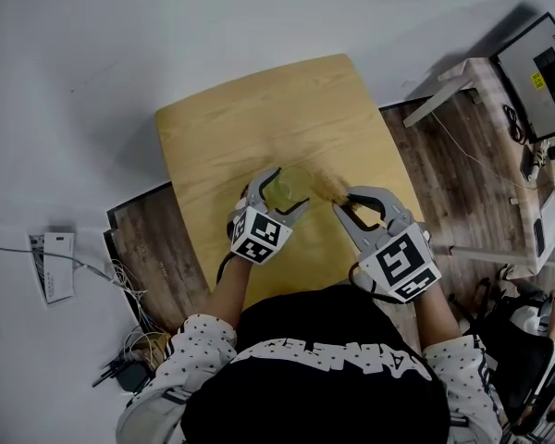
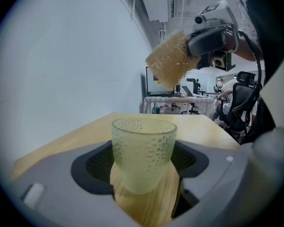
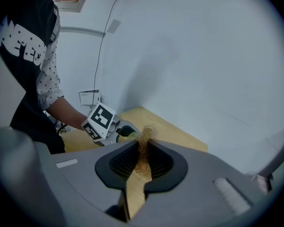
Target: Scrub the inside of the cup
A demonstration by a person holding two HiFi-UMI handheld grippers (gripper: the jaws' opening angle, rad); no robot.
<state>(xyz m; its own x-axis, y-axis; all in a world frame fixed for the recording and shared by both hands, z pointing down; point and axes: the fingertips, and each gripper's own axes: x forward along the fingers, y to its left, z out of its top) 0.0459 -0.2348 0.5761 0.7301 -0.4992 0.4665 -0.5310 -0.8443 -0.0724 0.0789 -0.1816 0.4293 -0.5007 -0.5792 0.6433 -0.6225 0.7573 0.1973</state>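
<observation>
Cup: the pale green dimpled cup (image 2: 143,150) is seen upright, mouth up, long axis vertical, over the near middle of the wooden table (image 1: 259,109).
Left gripper (image 1: 287,189): jaws are clamped on the cup's lower sides.
Right gripper (image 1: 344,202): jaws are pinched on a straw-coloured scrubber (image 2: 172,66), held above the rim to the right, clear of it.

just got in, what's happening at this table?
A person at a wooden table works with two handheld grippers. The left gripper is clamped on a pale yellow-green textured cup, held upright with its mouth open. The right gripper pinches a tan fibrous scrubber, which hangs above the cup's rim and outside it. The scrubber has not yet gone into the cup.
</observation>
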